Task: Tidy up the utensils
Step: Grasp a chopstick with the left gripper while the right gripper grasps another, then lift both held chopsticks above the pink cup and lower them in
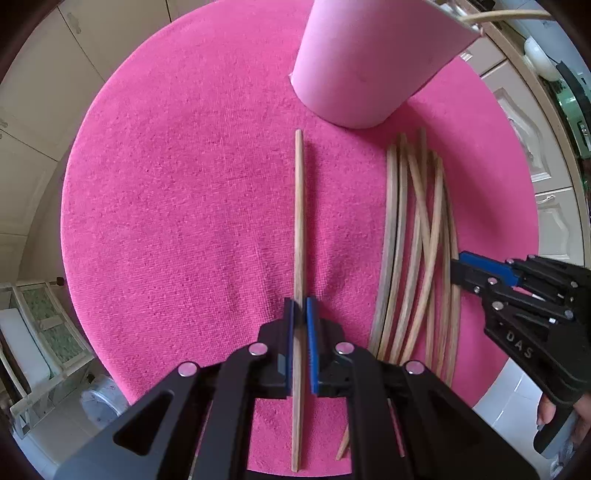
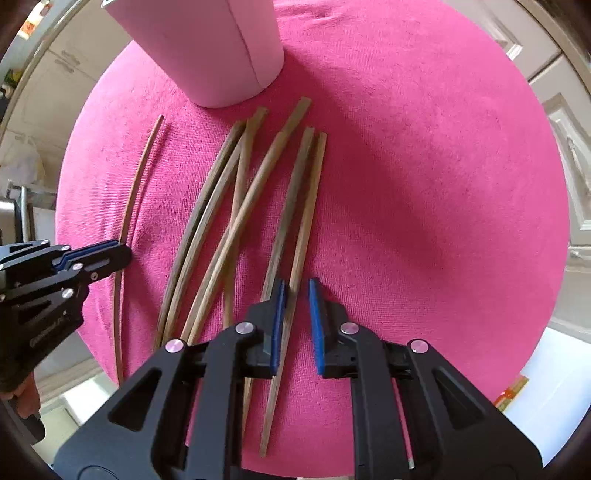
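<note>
A single wooden chopstick (image 1: 299, 229) lies on the round pink cloth (image 1: 177, 192). My left gripper (image 1: 300, 306) is shut on it near its near end. It also shows in the right wrist view (image 2: 130, 206), with the left gripper (image 2: 107, 253) on it. Several more chopsticks (image 1: 417, 251) lie in a loose pile to the right. My right gripper (image 2: 297, 291) is open over the pile (image 2: 236, 221), with the rightmost chopstick (image 2: 306, 221) between its jaws. A pink cup (image 1: 365, 62) stands at the far side, also seen in the right wrist view (image 2: 218, 48).
The pink cloth (image 2: 424, 184) covers a small round table that drops off on all sides. Cream cabinets (image 1: 33, 92) stand behind. A chopstick end (image 1: 506, 14) sticks out of the pink cup's top.
</note>
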A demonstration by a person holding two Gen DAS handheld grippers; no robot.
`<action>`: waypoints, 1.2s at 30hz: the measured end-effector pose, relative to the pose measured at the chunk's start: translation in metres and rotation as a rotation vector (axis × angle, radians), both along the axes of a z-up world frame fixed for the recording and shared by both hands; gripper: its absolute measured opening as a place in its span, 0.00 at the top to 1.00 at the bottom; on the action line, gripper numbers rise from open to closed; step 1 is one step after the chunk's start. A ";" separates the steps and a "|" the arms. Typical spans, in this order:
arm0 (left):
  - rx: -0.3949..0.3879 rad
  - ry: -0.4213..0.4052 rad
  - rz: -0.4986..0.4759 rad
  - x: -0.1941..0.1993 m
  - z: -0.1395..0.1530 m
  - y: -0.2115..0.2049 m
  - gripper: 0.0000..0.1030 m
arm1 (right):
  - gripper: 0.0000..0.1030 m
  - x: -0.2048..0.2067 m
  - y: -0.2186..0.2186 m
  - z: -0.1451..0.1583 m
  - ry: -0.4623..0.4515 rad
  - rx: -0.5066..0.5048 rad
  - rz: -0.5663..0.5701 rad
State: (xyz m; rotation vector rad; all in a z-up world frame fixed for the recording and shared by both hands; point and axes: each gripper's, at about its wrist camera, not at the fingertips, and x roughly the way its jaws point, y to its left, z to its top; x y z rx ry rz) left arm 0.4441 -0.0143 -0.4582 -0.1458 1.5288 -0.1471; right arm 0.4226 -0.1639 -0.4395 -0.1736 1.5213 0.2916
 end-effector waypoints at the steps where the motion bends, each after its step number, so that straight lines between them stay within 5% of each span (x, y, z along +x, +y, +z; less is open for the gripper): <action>1: -0.001 -0.007 0.001 0.000 0.002 0.001 0.93 | 0.89 0.001 0.004 -0.001 -0.005 -0.012 0.016; 8: -0.044 -0.079 0.016 -0.015 0.025 0.007 0.93 | 0.94 -0.003 -0.020 0.003 0.022 0.112 -0.069; 25: -0.131 -0.300 -0.009 -0.049 0.096 0.014 0.93 | 0.95 -0.027 -0.041 0.085 -0.155 0.270 -0.085; 36: -0.104 -0.500 -0.027 -0.049 0.136 0.006 0.93 | 0.95 -0.024 -0.048 0.126 -0.241 0.336 -0.061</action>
